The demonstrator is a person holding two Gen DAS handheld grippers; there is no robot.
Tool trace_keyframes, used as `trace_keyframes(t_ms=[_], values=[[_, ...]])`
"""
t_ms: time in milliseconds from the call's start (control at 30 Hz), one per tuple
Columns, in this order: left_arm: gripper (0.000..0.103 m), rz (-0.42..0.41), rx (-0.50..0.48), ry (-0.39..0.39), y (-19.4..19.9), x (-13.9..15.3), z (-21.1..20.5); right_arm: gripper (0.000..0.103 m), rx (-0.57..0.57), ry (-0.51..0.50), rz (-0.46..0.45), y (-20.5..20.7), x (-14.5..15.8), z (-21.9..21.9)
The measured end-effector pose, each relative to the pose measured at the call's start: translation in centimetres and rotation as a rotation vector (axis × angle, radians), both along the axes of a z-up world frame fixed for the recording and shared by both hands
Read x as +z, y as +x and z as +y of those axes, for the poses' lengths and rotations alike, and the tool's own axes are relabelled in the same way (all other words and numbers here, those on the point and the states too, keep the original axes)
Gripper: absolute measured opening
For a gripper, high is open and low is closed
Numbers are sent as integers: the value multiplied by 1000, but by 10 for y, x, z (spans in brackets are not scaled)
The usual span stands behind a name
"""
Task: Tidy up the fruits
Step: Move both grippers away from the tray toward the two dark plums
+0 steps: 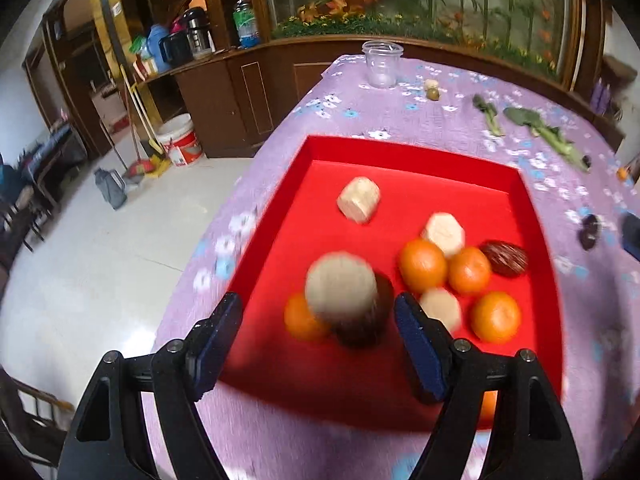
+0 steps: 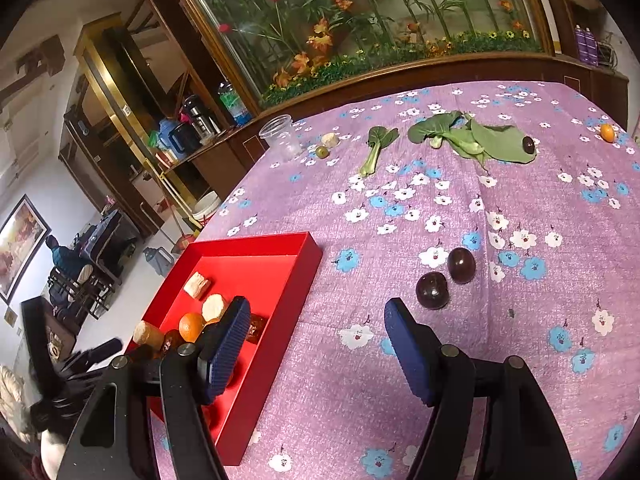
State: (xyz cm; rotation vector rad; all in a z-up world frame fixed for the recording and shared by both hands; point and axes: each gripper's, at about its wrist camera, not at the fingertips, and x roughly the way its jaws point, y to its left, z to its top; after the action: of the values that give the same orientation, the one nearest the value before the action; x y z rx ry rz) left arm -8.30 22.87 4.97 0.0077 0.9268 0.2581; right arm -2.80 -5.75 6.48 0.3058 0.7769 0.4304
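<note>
Left jaws: my left gripper hangs above the near end of the red tray, jaws spread, pressing on nothing. A blurred pale chunk shows in the gap between them; I cannot tell whether it is in the air or lying in the tray.
Right jaws: my right gripper is released, jaws parted over bare purple cloth, nothing between them.
Tray contents: oranges, pale cut chunks, one brown wrinkled fruit, bunched toward the near right end; a dark fruit and another orange lie just beside the blurred chunk.
Tray position: near left on the surface, by its left edge.
Loose fruit: two dark plums just beyond my right gripper, touching or nearly so; a third dark fruit lying on the greens; a small orange far right.
Other items: leafy greens and a clear plastic jar at the far side, with a small green fruit beside the jar.
</note>
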Motion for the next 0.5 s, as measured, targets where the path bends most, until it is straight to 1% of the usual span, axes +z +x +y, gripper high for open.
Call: trace_keyframes(t_ms=[67, 100, 133, 200, 267, 333, 400, 500], values=[[77, 3, 33, 28, 24, 0, 10, 74, -3, 3, 2, 0, -1, -1], [77, 0, 47, 28, 30, 3, 15, 74, -4, 7, 5, 0, -2, -2], [77, -18, 69, 16, 38, 8, 23, 75, -5, 8, 6, 1, -2, -2], [77, -64, 103, 3, 39, 18, 31, 77, -10, 9, 3, 1, -1, -5], [77, -107, 113, -10, 35, 28, 34, 79, -15, 7, -6, 1, -1, -8], [77, -130, 84, -30, 22, 36, 31, 79, -17, 14, -10, 3, -1, -11], [77, -111, 72, -9, 9, 35, 26, 80, -9, 22, -4, 4, -2, -13], [77, -68, 65, -8, -16, 28, 29, 80, -1, 21, 2, 5, -5, -14]])
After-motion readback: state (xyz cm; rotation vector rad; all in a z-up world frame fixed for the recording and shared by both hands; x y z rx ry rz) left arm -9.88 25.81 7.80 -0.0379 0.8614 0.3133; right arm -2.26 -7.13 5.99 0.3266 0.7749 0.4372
